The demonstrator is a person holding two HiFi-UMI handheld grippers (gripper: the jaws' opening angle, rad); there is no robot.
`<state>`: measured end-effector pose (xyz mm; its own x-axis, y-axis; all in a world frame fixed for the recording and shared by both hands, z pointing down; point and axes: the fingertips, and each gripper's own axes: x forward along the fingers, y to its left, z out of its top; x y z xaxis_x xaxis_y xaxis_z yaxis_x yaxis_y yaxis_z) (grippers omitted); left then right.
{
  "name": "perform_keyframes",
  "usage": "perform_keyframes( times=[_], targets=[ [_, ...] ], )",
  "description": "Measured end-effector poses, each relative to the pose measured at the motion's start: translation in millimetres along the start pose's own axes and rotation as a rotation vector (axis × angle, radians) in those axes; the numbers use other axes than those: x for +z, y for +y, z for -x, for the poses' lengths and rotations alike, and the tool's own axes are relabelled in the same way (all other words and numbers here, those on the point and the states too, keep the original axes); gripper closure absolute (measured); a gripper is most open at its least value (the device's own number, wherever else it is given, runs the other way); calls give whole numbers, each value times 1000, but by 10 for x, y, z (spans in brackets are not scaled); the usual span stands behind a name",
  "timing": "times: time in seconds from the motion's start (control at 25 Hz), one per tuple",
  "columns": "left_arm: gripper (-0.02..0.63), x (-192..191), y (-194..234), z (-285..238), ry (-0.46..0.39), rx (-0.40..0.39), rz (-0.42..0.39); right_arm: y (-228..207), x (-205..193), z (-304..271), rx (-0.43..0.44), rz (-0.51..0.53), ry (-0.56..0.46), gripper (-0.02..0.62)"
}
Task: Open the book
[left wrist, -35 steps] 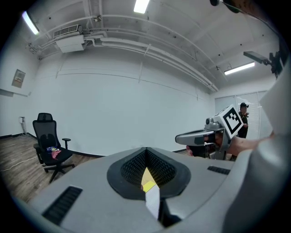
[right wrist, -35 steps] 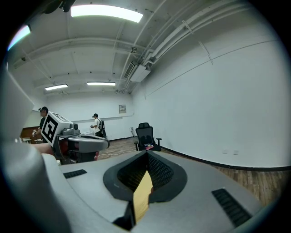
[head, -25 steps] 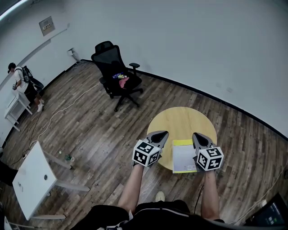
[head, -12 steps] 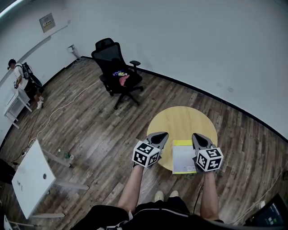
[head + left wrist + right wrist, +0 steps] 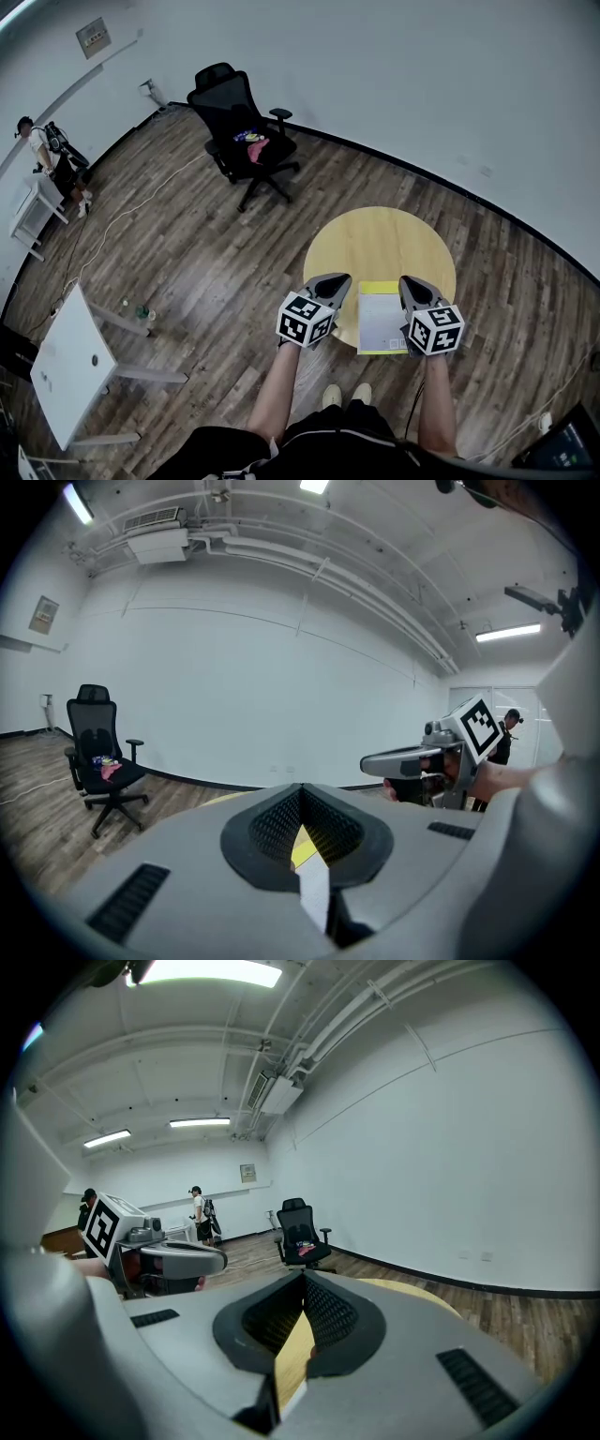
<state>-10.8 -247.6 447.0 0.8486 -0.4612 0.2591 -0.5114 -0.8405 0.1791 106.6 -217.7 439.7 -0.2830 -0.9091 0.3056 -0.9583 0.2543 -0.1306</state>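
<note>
The book (image 5: 382, 319) lies closed on the near edge of the round yellow table (image 5: 380, 239), a white cover with a yellow border. My left gripper (image 5: 342, 278) hovers shut just left of the book, at the table's rim. On the book's right side, my right gripper (image 5: 407, 279) is shut too, with nothing in it. In the left gripper view the jaws (image 5: 302, 787) meet at the tips, and a strip of the book (image 5: 313, 878) shows through the gap below. The right gripper view shows its jaws (image 5: 304, 1275) meeting, with yellow tabletop (image 5: 422, 1294) beyond.
A black office chair (image 5: 239, 131) with small items on its seat stands on the wooden floor behind the table. A white table (image 5: 70, 366) is at the lower left, bottles (image 5: 141, 311) beside it. A person (image 5: 47, 155) stands by the far left wall.
Both grippers have sunk a little toward the table's near edge, still shut. The book has not moved.
</note>
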Motion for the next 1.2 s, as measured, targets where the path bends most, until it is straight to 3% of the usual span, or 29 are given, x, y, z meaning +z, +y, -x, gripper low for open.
perform_keyframes(
  times=[1.2],
  targets=[
    [607,-1348,-232,12,193,55,192,21,-1405,35,72,-134,228,589]
  ],
)
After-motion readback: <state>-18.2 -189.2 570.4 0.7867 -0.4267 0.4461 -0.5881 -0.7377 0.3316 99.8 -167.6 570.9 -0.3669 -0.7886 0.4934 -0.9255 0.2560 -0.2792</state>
